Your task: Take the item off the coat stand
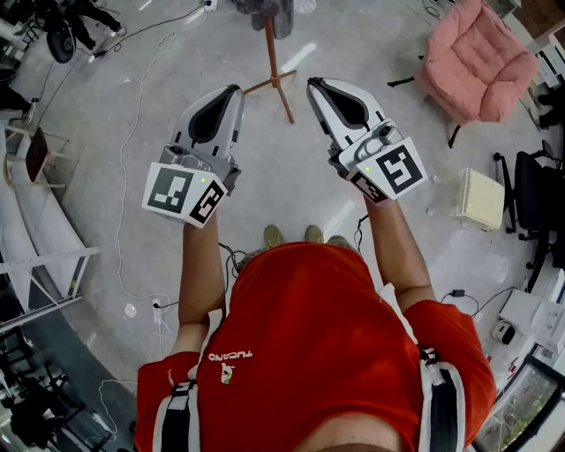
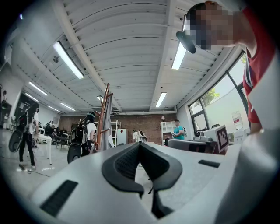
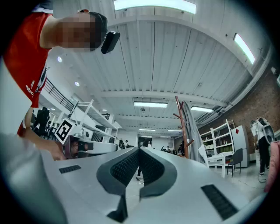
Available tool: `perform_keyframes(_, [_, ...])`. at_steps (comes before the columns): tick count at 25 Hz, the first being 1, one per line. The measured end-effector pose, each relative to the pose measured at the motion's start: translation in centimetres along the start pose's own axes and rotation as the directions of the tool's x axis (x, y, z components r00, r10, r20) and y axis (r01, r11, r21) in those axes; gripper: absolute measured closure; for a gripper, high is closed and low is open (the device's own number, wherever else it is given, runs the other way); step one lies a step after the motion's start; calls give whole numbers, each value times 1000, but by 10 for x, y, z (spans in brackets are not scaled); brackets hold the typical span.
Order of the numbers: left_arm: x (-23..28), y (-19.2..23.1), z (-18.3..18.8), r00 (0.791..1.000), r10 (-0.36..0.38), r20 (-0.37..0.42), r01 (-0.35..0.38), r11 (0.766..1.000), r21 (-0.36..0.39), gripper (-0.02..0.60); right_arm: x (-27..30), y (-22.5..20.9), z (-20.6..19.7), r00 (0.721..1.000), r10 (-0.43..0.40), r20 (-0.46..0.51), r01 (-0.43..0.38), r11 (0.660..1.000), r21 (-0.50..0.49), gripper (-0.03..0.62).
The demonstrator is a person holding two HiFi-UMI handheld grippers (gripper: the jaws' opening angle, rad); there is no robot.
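Task not started. The coat stand (image 1: 276, 66) is on the floor (image 1: 282, 177) ahead of the person, at the top of the head view. A grey garment (image 1: 278, 18) still hangs from its upper part (cropped by the frame edge in the head view; both gripper views show it better, as a long grey drape down the pole). That is the item to take, and nothing is touching it.

The left gripper (image 1: 231, 92) and right gripper (image 1: 314, 85) are held up side by side in front of the chest. Both point roughly toward the stand and are well apart from it. The left one's fingers (image 2: 124, 164) are pressed together with nothing between them. The right one's fingers (image 3: 124, 168) are also closed tip to tip and empty.

Done: nothing that shows.

Left to do (my read):
- step in close to the stand
- open the fingers of one or both grippers
- pinch the garment
- lift it up and off its peg
- carry it clear of the stand

I can't tell which gripper is meant to make the grab. I also can't see how the garment sits on the peg; it's too small in every view. A pink armchair (image 1: 481, 57) sits off to the right, out of the path.
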State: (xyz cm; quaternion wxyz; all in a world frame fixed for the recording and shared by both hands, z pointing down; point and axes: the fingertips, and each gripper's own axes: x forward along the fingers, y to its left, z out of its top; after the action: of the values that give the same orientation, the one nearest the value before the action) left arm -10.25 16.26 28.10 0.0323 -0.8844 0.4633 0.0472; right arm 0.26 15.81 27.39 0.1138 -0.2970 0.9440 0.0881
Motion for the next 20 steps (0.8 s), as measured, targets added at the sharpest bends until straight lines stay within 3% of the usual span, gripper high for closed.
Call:
perform_keyframes(7, [-5,21,-4,1000,-2,5,2,1000,-7,572,18,8,-8,1000,3,-3,-3,1000,0,569])
perform_keyframes(20, [-4,78,-3,998,-44,46,45,999,-27,572,54,13,-21,995,-90,-39,89,995,-37,569])
